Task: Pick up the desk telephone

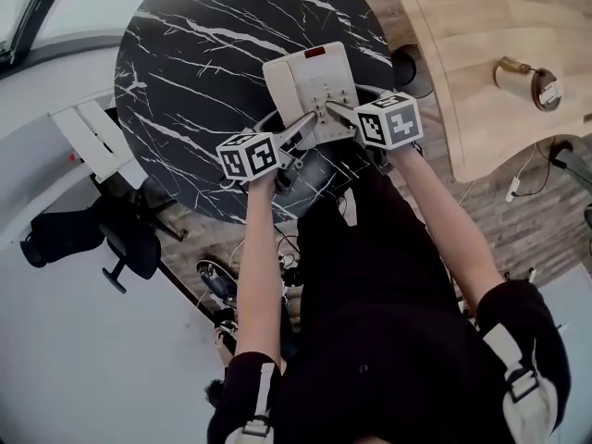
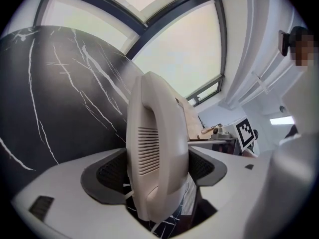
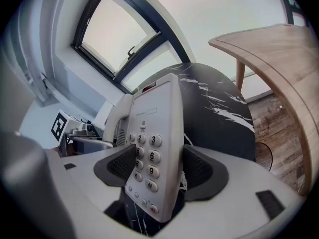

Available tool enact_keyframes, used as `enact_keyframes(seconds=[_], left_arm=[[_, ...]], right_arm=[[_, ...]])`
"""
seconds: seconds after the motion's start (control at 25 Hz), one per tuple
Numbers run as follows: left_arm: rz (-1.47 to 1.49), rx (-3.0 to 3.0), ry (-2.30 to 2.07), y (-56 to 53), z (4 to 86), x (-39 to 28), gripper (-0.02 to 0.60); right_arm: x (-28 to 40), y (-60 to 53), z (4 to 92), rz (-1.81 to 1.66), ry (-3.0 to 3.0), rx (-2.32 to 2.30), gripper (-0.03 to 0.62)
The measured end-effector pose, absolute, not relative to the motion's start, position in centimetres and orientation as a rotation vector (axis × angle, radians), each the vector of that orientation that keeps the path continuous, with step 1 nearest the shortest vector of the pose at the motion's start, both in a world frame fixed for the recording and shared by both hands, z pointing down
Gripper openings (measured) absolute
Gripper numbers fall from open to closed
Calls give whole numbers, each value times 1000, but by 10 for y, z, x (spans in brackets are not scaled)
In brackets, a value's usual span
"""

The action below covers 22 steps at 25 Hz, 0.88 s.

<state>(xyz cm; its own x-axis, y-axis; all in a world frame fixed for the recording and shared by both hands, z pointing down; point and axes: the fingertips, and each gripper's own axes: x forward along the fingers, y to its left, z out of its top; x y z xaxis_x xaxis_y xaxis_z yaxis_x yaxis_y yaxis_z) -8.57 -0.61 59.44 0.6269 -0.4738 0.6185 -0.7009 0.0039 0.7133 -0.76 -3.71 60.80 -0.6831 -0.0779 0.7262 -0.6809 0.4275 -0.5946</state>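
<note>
Beige plastic desk telephone [image 1: 310,86] sat at the near edge of a round black marble table [image 1: 185,81], close in front of the person. Left gripper [image 1: 298,134] was clamped across the handset [image 2: 157,148], which lay in its cradle on the telephone's left side; both dark pads [image 2: 112,176] pressed its flanks. Right gripper [image 1: 339,112] was closed on the keypad [image 3: 147,156] side of the body, with the pads bearing on its two faces near the lower edge. Whether the base had left the marble could not be told. A pale wooden table [image 1: 481,54] stood just to the right. Judged handling: a hard, hollow shell, light for its bulk, smooth enough to slide in ribbed pads if tilted. The handset only rests in its cradle, so lifting by it alone would likely pull it free and leave the base behind. The better hold looked to be the body itself, with the handset pinned down and both sides raised level together.
</note>
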Motion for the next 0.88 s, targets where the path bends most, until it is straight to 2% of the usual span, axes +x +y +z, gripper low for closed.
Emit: enact_keyframes(seconds=[0.88], left_arm=[[94,1867,-1389,-48,407,-176,377]], right_arm=[[-106,-98,420,921,-2478,508,311]])
